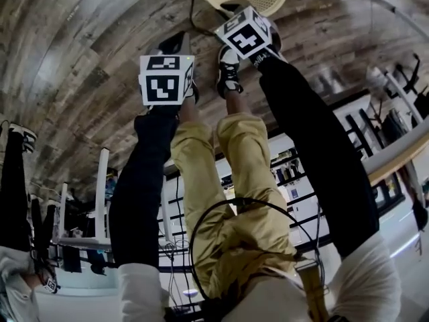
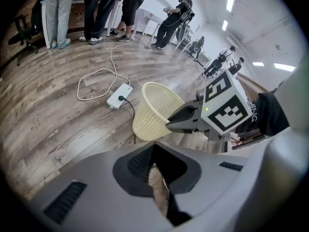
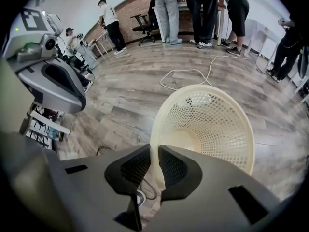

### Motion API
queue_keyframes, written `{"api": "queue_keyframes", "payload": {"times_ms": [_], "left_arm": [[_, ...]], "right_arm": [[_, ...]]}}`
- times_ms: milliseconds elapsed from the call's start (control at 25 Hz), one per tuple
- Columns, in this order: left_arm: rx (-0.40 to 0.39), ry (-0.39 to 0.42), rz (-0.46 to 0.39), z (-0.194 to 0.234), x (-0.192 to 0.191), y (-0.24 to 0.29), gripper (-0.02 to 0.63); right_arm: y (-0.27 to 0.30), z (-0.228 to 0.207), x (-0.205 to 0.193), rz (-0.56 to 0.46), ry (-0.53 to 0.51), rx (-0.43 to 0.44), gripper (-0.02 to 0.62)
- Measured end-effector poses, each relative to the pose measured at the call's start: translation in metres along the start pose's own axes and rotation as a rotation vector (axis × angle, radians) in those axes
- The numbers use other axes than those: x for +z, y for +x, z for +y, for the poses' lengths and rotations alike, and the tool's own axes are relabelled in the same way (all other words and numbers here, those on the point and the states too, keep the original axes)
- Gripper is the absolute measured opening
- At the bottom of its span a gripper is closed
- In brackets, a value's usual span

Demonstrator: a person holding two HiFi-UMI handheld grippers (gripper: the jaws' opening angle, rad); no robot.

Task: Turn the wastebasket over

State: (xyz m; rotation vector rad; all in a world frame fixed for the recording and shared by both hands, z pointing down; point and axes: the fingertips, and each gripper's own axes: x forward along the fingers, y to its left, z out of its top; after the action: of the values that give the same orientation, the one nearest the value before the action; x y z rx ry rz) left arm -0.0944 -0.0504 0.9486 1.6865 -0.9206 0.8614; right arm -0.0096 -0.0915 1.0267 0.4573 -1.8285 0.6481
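- The right claw (image 3: 155, 151) was clamped on the rim of the one cream mesh wastebasket (image 3: 207, 124), one jaw inside and one outside.
- The left claw (image 2: 155, 162) stood slightly apart, empty, near the basket.
- The wastebasket sat mouth-up on the wooden floor (image 2: 58, 124).
- One white power strip (image 2: 119, 95) lay just beyond it, with one black plug in it.
- Three people (image 3: 200, 8) stood together far off.
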Motion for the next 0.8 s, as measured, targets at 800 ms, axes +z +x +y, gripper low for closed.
{"api": "queue_keyframes", "payload": {"times_ms": [800], "left_arm": [[0.014, -0.028, -0.013, 0.001, -0.004, -0.002, 0.002]], "right_arm": [[-0.004, -0.036, 0.008, -0.25, 0.637, 0.112, 0.061]]}}
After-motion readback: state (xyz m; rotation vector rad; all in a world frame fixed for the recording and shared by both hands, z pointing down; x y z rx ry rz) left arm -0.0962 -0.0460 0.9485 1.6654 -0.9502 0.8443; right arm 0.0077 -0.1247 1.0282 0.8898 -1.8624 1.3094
